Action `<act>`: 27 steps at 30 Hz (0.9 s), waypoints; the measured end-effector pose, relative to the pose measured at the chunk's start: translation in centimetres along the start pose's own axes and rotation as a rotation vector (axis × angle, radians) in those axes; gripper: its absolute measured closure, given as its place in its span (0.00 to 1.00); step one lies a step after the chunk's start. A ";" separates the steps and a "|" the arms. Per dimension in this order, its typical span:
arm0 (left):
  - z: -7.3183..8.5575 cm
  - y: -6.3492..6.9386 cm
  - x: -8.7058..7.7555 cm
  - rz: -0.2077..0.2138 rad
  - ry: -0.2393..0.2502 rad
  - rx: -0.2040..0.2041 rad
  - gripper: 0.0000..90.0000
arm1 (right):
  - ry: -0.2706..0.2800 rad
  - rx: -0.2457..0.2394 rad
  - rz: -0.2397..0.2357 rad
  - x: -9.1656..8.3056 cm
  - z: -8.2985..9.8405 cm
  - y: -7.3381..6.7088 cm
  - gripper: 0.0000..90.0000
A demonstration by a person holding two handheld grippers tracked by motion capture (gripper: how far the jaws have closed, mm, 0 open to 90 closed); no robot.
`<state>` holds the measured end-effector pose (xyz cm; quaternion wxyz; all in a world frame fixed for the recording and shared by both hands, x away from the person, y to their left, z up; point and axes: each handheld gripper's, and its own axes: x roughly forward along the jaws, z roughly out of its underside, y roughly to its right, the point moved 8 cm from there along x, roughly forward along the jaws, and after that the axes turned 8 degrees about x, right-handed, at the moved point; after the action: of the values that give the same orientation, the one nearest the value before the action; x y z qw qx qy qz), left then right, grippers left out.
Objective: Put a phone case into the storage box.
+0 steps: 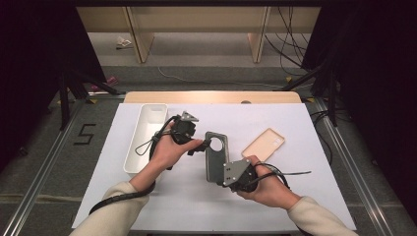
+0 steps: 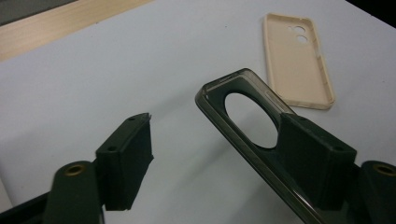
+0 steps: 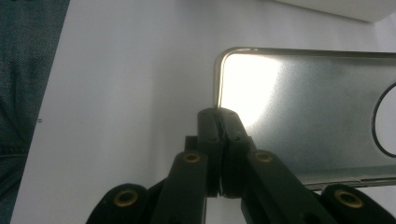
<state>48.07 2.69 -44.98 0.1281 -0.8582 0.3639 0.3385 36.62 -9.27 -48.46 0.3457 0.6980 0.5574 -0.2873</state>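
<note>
A smoky grey, see-through phone case (image 1: 215,155) with a large round camera hole is held above the white table cover. My right gripper (image 1: 222,177) is shut on its near edge; in the right gripper view the closed jaws (image 3: 219,114) pinch the rim close to a corner of the case (image 3: 303,102). My left gripper (image 1: 201,145) is at the case's far end, by the hole. In the left gripper view its jaws (image 2: 215,134) stand apart, with the case (image 2: 215,88) between them. The case's rim lies along the right-hand jaw, and the other jaw is clear of it.
A beige phone case (image 1: 263,144) (image 2: 296,60) lies inside-up on the cover, to the right of the grey one. A long white tray (image 1: 145,137) stands along the left side. The wooden table edge (image 1: 211,96) runs along the back.
</note>
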 end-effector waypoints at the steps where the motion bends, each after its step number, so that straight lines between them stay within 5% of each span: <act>1: -0.1 0.0 0.2 0.007 -0.008 -0.004 0.33 | -0.001 -0.002 0.004 0.0 0.0 0.0 1.00; 10: -0.3 0.4 1.5 0.021 -0.067 -0.065 0.49 | -0.003 -0.017 0.014 0.0 -0.2 0.0 1.00; 16: 0.1 0.5 1.9 0.071 -0.087 -0.119 0.61 | -0.010 -0.025 0.029 0.0 -0.2 0.1 1.00; 27: -0.7 0.7 1.2 0.103 -0.032 -0.193 0.76 | -0.030 -0.035 0.031 0.4 0.0 0.2 0.99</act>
<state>48.52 1.25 -45.26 0.0331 -0.8412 0.3713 0.3917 36.88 -9.09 -48.79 0.3705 0.6961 0.5461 -0.2827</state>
